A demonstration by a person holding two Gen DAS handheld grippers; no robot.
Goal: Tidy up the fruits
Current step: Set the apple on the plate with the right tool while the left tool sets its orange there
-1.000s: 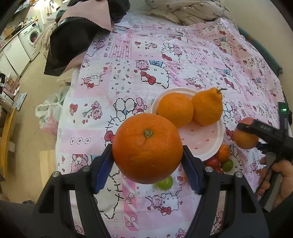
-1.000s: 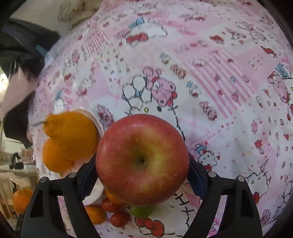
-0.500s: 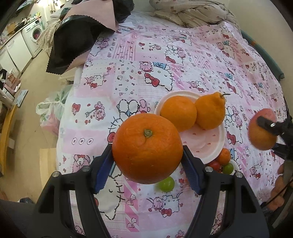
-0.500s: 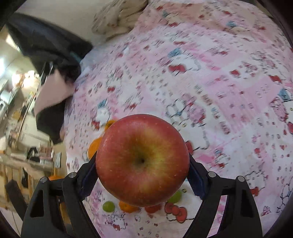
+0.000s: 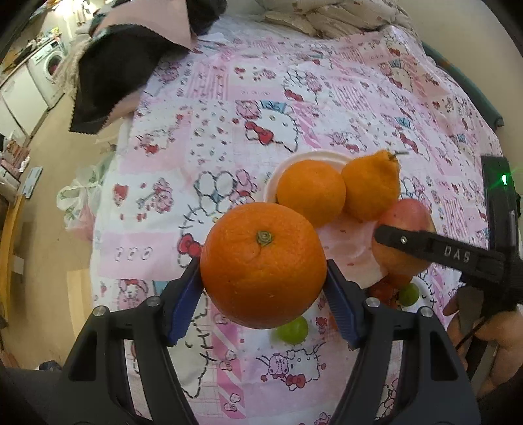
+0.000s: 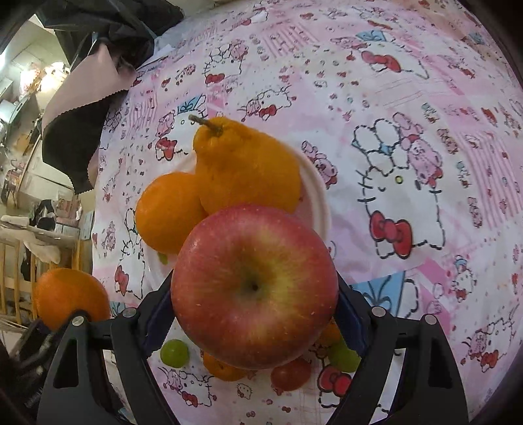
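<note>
A: What does the surface look like, and the room around it?

B: A pink patchwork cloth (image 5: pixel 327 108) printed with cartoon cats and bows covers it. A black and pale pink fabric (image 5: pixel 124 62) hangs over the far left corner, and a crumpled blanket (image 5: pixel 327 16) lies along the far edge. Off the left side there is beige floor with a washing machine (image 5: pixel 49 65) and white cabinets, a plastic bag (image 5: pixel 78 206) near the cloth's edge, and some wooden furniture.

A: Where is the fruit?

B: A white plate (image 5: pixel 353 242) sits on the cloth with a round orange (image 5: pixel 310 193) and a knobbly stemmed citrus (image 5: pixel 372 186) side by side on its far half. Near its front rim lie a green grape (image 5: pixel 292 330) and small red and orange tomatoes (image 6: pixel 291 372). The left gripper (image 5: pixel 263 287) has its blue pads clamped on a big orange (image 5: pixel 263 264), held above the cloth just in front of the plate. The right gripper (image 6: pixel 255 314) pinches a red apple (image 6: pixel 255 287) between its fingers, over the plate's near rim.

A: What differs from half a second ago?

B: In the left wrist view the apple has come in from the far right edge to hang over the plate, close beside the citrus. In the right wrist view the plate fruit was mostly hidden behind the apple; it now shows large just beyond it. The big orange sits in the left gripper as before.
</note>
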